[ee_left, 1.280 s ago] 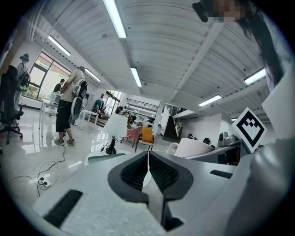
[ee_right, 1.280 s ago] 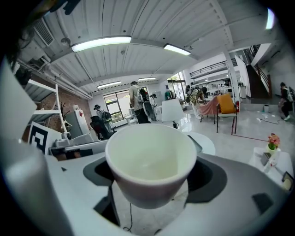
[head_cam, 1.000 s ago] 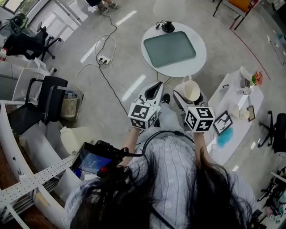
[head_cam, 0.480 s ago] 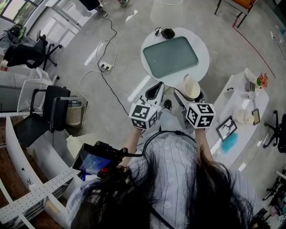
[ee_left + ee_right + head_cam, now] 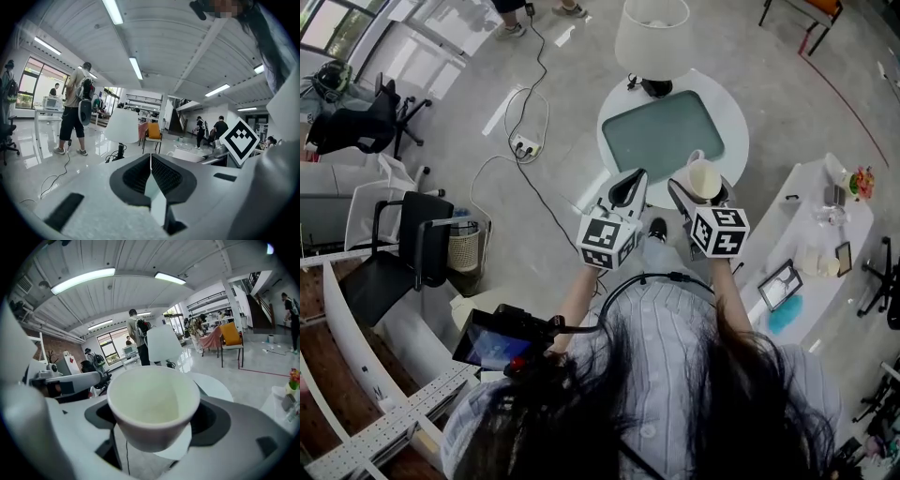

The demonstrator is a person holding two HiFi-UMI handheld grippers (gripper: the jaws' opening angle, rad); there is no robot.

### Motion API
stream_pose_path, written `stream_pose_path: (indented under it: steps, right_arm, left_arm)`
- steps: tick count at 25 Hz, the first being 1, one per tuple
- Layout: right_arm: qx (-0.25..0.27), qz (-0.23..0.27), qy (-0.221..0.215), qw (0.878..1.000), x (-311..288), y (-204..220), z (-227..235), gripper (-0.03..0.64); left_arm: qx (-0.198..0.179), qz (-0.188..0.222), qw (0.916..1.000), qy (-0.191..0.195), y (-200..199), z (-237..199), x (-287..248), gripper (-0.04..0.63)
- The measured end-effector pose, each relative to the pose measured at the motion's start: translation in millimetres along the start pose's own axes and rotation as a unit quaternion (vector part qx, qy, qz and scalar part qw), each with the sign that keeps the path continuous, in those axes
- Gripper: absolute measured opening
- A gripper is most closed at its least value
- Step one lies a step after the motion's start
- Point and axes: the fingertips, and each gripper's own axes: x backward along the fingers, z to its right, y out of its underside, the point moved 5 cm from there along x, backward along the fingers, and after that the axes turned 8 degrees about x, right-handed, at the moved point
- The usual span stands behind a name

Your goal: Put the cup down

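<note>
A cream cup (image 5: 704, 178) (image 5: 153, 405) sits upright between the jaws of my right gripper (image 5: 701, 192) (image 5: 154, 427), which is shut on it; the cup is empty. It hangs in the air above the near right edge of a round white table (image 5: 731, 112) that carries a grey-green tray (image 5: 664, 133). My left gripper (image 5: 623, 192) (image 5: 150, 180) is held beside it, to the left, with its jaws shut together and nothing between them.
A white lamp (image 5: 651, 39) (image 5: 122, 129) stands at the table's far side. Cables and a power strip (image 5: 523, 145) lie on the floor at left. A black chair (image 5: 403, 244) and a bin (image 5: 467, 251) stand at left, a long white table (image 5: 806, 253) at right. People stand in the distance.
Both grippers and the cup have moved forward, from over the floor short of the round table to its near edge. The lamp has come into view.
</note>
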Motion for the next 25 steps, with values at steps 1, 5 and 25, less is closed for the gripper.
stream_pose_path:
  steps: [1, 5, 25]
  right_arm:
    - [-0.002, -0.003, 0.004, 1.000, -8, 1, 6, 0.429]
    - [-0.010, -0.017, 0.031, 0.999, -41, 5, 33, 0.428]
    - [0.014, -0.094, 0.128, 0.987, -155, 64, 138, 0.428]
  left_arm:
    - [-0.001, -0.002, 1.0000, -0.001, -1, -4, -5, 0.021]
    - [0.006, -0.010, 0.9999, 0.007, -4, -18, -28, 0.021]
    - [0.070, -0.055, 0.9956, 0.031, 22, -43, -106, 0.021]
